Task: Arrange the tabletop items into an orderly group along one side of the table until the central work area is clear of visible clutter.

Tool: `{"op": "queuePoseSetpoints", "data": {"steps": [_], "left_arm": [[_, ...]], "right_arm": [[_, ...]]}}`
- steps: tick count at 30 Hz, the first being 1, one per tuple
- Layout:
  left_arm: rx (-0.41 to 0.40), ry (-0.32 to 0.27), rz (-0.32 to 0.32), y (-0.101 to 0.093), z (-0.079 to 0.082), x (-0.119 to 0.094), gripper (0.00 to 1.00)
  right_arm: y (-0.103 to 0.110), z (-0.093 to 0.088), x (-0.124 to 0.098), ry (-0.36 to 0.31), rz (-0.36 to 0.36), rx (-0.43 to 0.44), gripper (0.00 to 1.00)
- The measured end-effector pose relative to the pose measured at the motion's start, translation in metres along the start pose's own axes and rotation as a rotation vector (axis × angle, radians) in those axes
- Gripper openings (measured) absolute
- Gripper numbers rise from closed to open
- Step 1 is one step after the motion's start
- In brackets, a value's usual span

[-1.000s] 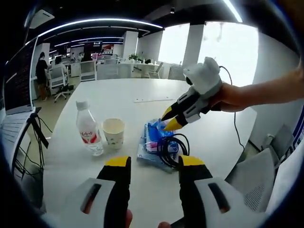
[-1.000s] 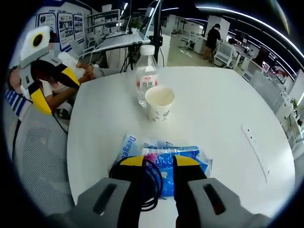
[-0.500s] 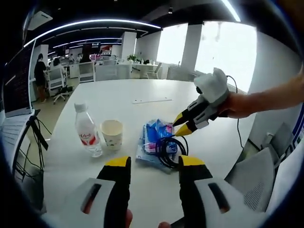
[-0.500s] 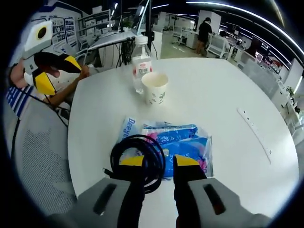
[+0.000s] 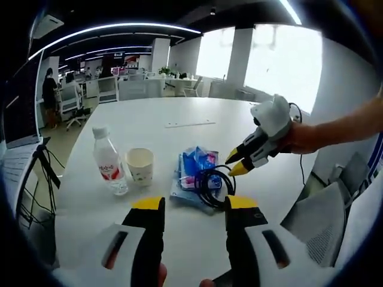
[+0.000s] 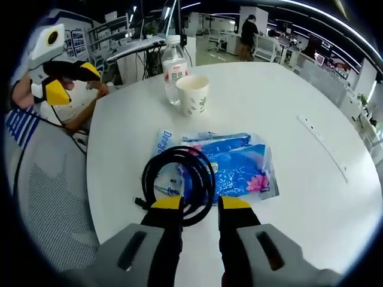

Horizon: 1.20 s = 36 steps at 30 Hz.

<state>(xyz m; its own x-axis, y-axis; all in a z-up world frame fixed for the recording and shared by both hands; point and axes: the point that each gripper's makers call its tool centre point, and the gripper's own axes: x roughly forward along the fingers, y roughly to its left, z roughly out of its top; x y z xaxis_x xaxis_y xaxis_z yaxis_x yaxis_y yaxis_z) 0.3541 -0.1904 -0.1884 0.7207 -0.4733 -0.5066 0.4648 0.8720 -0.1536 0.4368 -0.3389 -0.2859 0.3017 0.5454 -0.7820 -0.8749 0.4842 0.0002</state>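
Left gripper view: the white table (image 5: 179, 119) carries one water bottle (image 5: 108, 161), one paper cup (image 5: 140, 165), one blue wipes pack (image 5: 194, 173) and one coiled black cable (image 5: 210, 188). The bottle stands left of the cup, just beside it; the cable lies on the near right part of the pack. The left gripper (image 5: 194, 203) has its jaws apart, holding nothing, near the cable. The right gripper (image 5: 237, 162), in a hand (image 5: 299, 136), hovers right of the pack with its tips close together; whether they meet cannot be told. One flat strip (image 5: 188, 124) lies far across the table.

Right gripper view: the same four items appear once each. The cable rests on the pack's left half, touching it. The right gripper's jaws stand slightly apart, empty, at the cable's near edge. The left gripper sits far left above a mesh chair (image 6: 51, 197).
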Motion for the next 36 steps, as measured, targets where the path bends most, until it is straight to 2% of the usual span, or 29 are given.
{"op": "queuePoseSetpoints", "data": {"steps": [2, 6, 11, 19, 36], "left_arm": [[-0.001, -0.001, 0.0, 0.0, 0.0, 0.0, 0.39], [0.002, 0.001, 0.0, -0.001, -0.001, -0.001, 0.39], [0.008, 0.004, 0.004, 0.001, -0.002, -0.004, 0.39], [-0.004, -0.002, 0.011, 0.003, -0.004, -0.008, 0.39], [-0.017, -0.006, 0.031, 0.011, -0.004, -0.015, 0.39]], "right_arm": [[0.0, -0.001, 0.001, 0.0, -0.001, 0.016, 0.21], [-0.002, -0.002, 0.006, -0.028, -0.001, 0.118, 0.21], [-0.009, -0.005, 0.011, -0.04, -0.017, 0.187, 0.21], [-0.011, -0.005, 0.022, -0.032, -0.013, 0.235, 0.24], [-0.007, 0.003, 0.043, 0.004, 0.004, 0.256, 0.23]]}}
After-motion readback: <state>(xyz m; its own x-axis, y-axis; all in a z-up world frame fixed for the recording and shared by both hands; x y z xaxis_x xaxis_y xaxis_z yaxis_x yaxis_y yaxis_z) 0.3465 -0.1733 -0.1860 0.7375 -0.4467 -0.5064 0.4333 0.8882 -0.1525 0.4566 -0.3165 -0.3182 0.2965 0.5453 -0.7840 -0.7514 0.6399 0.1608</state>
